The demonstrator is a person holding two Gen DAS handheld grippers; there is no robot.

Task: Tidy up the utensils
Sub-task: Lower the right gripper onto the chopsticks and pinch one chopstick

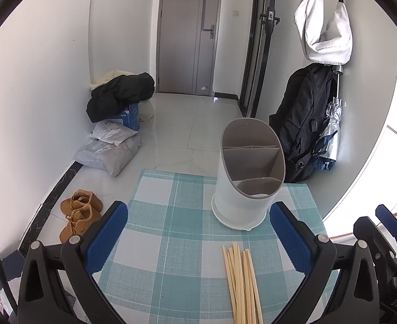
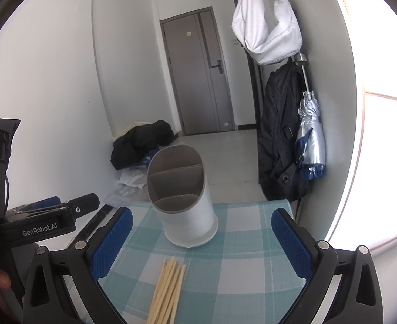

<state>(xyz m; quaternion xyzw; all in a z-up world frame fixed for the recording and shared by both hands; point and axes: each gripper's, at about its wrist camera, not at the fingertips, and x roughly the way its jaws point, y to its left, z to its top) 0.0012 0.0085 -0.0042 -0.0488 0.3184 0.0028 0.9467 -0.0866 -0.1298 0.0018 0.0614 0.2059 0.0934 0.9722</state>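
Observation:
A bundle of several pale wooden chopsticks lies on the teal checked mat, seen again in the right wrist view as chopsticks. Beyond them stands a white utensil holder with grey divided compartments, all empty; the same holder shows from the right. My left gripper hovers open above the mat, chopsticks between and below its blue pads. My right gripper is open too, over the chopsticks. The right gripper shows at the left view's right edge; the left gripper at the right view's left edge.
The small table ends just past the holder. On the floor lie brown shoes, grey parcels and a black jacket. A black backpack, folded umbrella and white bag hang on the right wall. A grey door is at the back.

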